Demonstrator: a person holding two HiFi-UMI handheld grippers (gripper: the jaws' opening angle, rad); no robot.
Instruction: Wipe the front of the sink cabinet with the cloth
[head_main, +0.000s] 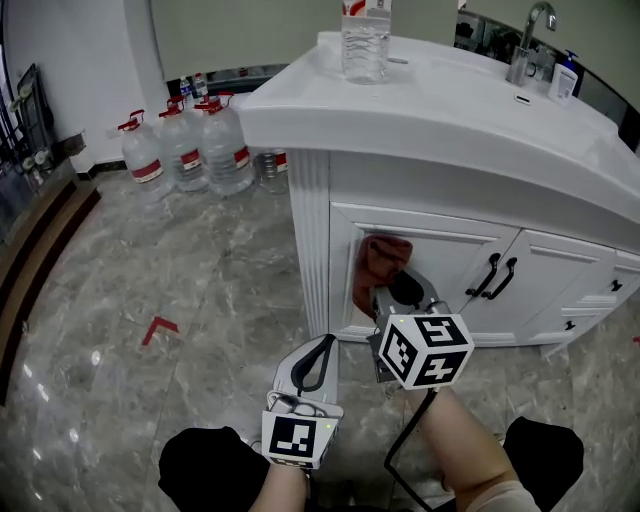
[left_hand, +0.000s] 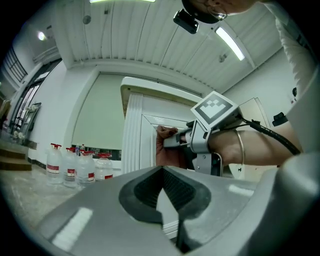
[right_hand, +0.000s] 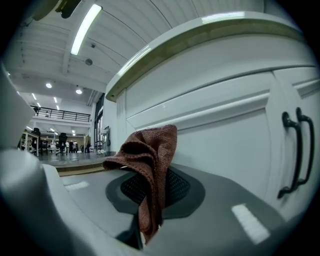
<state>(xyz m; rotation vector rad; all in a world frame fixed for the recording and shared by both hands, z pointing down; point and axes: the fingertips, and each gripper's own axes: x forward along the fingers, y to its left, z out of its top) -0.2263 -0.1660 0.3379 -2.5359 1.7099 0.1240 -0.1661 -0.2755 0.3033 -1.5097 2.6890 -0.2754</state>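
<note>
A reddish-brown cloth (head_main: 378, 268) is bunched against the left door panel of the white sink cabinet (head_main: 440, 250). My right gripper (head_main: 392, 290) is shut on the cloth (right_hand: 150, 160), pressing it to the door; in the right gripper view it hangs folded between the jaws. The cloth (left_hand: 165, 147) and the right gripper (left_hand: 175, 141) also show in the left gripper view, against the cabinet front (left_hand: 137, 130). My left gripper (head_main: 315, 365) is lower, left of the right one, near the floor. Its jaws are together with nothing in them (left_hand: 162, 197).
Several large water bottles (head_main: 185, 150) stand on the marble floor (head_main: 150, 290) left of the cabinet. A plastic bottle (head_main: 365, 40), a tap (head_main: 530, 40) and a soap bottle (head_main: 565, 78) sit on the countertop. Black door handles (head_main: 492, 276) lie right of the cloth.
</note>
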